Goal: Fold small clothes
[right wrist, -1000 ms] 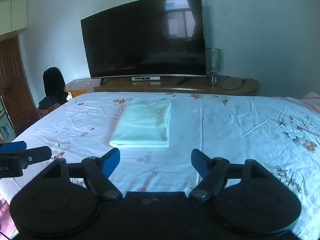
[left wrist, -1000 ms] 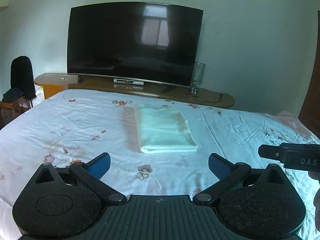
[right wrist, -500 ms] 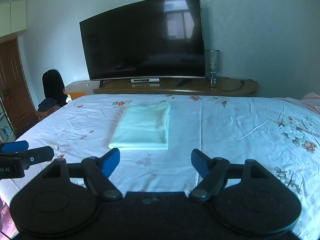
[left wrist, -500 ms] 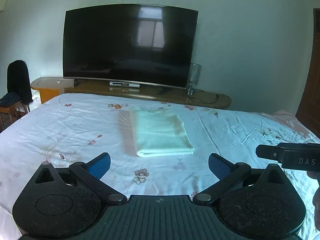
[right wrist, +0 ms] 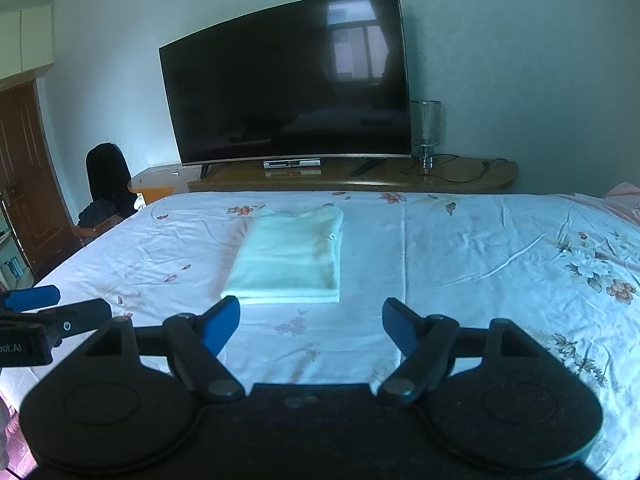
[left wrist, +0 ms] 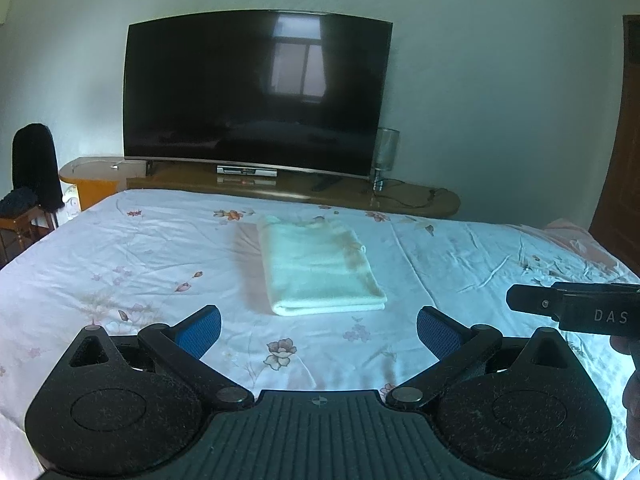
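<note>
In the left wrist view, the left gripper (left wrist: 319, 330) is spread wide, its blue-padded fingers (left wrist: 200, 330) holding nothing and hovering above the floral bedsheet (left wrist: 120, 264). The folded pale green garment (left wrist: 318, 266) lies flat on the sheet ahead of the gripper, near the far edge of the bed, its folded edge facing the camera. The right gripper (left wrist: 576, 308) enters at the right border, well apart from the garment. Behind the bed, a curved television (left wrist: 256, 92) stands on a wooden console (left wrist: 400, 196) beside a glass lamp (left wrist: 386, 152). In the right wrist view, the right gripper (right wrist: 311, 324) is likewise spread wide and empty, positioned above the sheet just short of the garment (right wrist: 290, 258), which lies slightly left of centre. The left gripper (right wrist: 44, 312) appears at the left border. A dark chair (right wrist: 108, 184) stands beside the bed near a brown door (right wrist: 24, 176).
</note>
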`<state>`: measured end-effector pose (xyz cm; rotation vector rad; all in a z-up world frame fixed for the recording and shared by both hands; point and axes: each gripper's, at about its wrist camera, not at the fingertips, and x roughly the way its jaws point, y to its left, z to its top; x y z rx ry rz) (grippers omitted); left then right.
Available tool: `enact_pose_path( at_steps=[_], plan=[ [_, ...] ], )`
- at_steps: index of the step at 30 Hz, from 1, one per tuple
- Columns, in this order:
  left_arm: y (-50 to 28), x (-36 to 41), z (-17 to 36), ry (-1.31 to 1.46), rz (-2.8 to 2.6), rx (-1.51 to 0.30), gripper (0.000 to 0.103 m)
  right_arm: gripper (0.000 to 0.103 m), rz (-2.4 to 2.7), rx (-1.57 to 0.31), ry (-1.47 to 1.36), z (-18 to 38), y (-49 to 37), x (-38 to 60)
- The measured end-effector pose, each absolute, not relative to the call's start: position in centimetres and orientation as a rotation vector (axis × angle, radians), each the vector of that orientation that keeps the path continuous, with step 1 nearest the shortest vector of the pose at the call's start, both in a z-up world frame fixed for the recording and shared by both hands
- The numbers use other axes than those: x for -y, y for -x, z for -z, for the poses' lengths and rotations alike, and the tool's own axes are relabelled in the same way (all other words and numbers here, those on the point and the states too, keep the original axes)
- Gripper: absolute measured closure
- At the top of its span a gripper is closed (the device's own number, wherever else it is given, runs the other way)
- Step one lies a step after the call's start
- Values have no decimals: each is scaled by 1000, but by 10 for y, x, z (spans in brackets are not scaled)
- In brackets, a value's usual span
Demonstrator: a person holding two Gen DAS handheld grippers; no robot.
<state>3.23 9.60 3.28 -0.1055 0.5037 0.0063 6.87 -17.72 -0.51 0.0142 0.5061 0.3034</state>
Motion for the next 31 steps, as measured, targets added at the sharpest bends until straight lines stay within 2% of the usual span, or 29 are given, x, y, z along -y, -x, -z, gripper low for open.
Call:
enact_pose_path(
  at_steps=[31],
  plan=[
    [-26,-107,-37,125,19,-442,0,25,-323,-482,6,-3,-73,162]
  ],
)
